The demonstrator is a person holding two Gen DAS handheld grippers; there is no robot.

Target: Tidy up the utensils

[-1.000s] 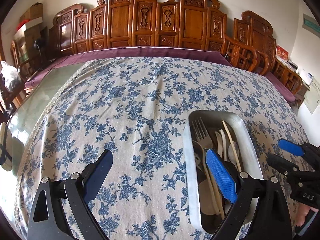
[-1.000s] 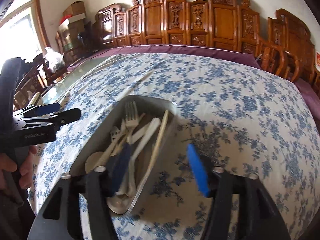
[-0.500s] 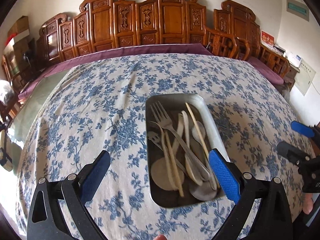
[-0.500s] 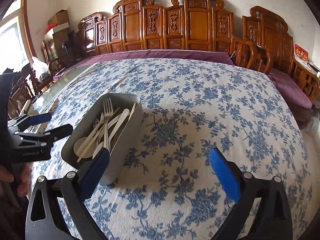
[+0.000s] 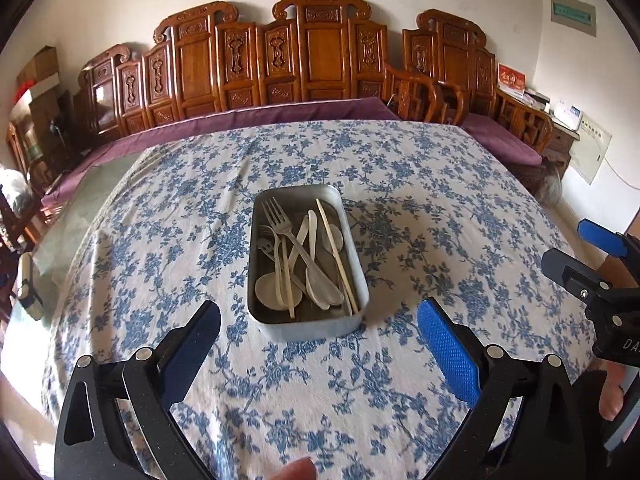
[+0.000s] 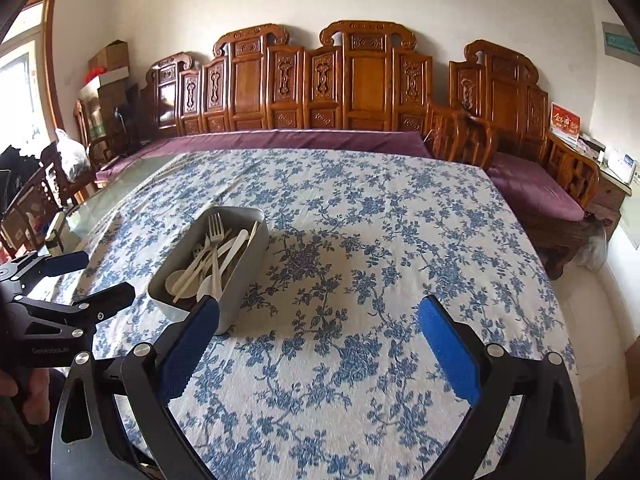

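A grey metal tray (image 5: 356,258) (image 6: 244,276) stands on the blue-flowered tablecloth, holding a metal fork (image 5: 280,224) (image 6: 215,228), white plastic spoons (image 5: 320,284), a white knife and pale chopsticks (image 5: 334,248). My left gripper (image 5: 320,340) hangs open above the cloth just in front of the tray, nothing between its fingers. My right gripper (image 6: 318,344) is open too, empty, over bare cloth to the right of the tray. Each gripper shows at the edge of the other's view.
The tablecloth (image 6: 380,240) covers a large table; a strip of bare glass tabletop (image 5: 76,216) lies at the left. Carved wooden benches with purple cushions (image 6: 532,188) stand behind and to the right. Boxes and chairs crowd the left corner.
Both grippers have pulled back and risen away from the tray, which now lies farther ahead. The right gripper's jaws widened from around the tray's near end to fully open.
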